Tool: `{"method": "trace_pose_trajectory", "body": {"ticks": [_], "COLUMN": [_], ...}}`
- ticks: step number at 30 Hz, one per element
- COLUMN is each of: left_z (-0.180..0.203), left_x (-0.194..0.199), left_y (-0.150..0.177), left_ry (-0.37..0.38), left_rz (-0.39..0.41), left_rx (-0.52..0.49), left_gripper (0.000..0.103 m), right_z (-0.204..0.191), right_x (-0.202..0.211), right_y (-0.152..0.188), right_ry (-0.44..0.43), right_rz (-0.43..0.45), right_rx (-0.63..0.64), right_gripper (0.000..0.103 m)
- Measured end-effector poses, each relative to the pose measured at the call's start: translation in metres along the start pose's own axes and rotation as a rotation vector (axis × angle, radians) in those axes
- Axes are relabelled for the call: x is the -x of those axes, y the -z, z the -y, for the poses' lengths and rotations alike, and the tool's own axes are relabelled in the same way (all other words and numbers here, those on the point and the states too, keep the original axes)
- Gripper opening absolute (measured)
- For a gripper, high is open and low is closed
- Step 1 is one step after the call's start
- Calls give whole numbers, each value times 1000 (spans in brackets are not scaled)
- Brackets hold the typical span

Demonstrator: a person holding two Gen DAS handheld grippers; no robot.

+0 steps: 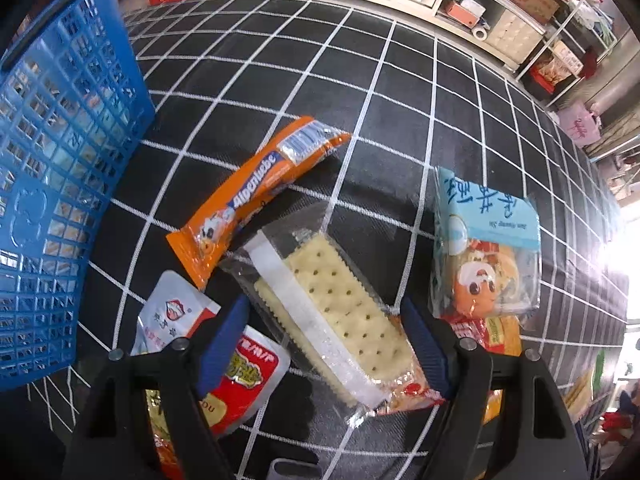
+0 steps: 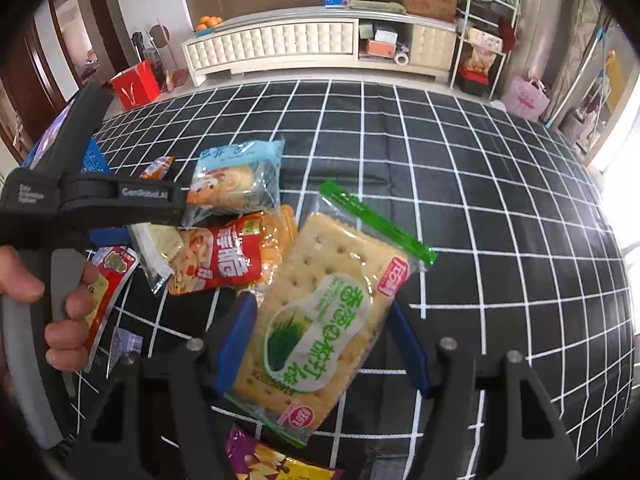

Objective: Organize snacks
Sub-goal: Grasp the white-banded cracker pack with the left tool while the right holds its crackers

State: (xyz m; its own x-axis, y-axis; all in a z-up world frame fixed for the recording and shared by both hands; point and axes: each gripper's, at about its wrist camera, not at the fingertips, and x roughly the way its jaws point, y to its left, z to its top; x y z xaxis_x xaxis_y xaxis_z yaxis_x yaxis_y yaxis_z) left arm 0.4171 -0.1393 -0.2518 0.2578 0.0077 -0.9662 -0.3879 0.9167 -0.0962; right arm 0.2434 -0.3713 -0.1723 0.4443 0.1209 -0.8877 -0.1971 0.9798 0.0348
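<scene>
The left tool [image 1: 326, 346] stands apart, astride a clear cracker pack [image 1: 328, 312] lying on the checked tabletop [image 1: 400, 100], its long axis slanting away leftward toward the blue basket [image 1: 60, 160]. The right tool [image 2: 322, 344], also apart, straddles a green-labelled cracker pack [image 2: 320, 320].

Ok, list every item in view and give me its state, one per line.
Left gripper: open, straddling the clear cracker pack.
Right gripper: open around the green cracker pack.
Orange candy stick: lying flat, sealed.
Blue basket: upright beside the snacks.
Bun packet: flat, sealed.
</scene>
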Motion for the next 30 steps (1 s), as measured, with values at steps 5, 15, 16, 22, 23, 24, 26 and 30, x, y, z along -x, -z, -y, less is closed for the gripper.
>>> {"method": "trace_pose_trajectory", "body": {"ticks": [5, 15, 16, 22, 23, 24, 26, 30], "left_z": [24, 28, 27, 18, 17, 17, 15, 7], "left_x": [-6, 8, 9, 28, 32, 39, 50, 77], "left_y": [-4, 21, 26, 64, 68, 72, 78, 85], "left_ry": [-73, -25, -9, 104, 114, 127, 145, 203], "left_rz": [10, 16, 11, -25, -25, -22, -16, 11], "left_rx": [-21, -141, -152, -206, -214, -225, -250, -295], "left_gripper": [78, 53, 53, 51, 51, 51, 51, 51], "right_z": [1, 0, -2, -14, -17, -19, -24, -36], "right_x": [2, 6, 8, 20, 23, 26, 34, 51], "right_y": [0, -6, -6, -9, -10, -11, -14, -21], "right_ry": [-10, -34, -34, -24, -18, -12, 1, 26], "right_rz": [1, -3, -1, 3, 5, 7, 16, 34], "right_rx": [-6, -49, -47, -43, -40, -37, -25, -10], "right_gripper": [71, 71, 71, 71, 71, 71, 71, 71]}}
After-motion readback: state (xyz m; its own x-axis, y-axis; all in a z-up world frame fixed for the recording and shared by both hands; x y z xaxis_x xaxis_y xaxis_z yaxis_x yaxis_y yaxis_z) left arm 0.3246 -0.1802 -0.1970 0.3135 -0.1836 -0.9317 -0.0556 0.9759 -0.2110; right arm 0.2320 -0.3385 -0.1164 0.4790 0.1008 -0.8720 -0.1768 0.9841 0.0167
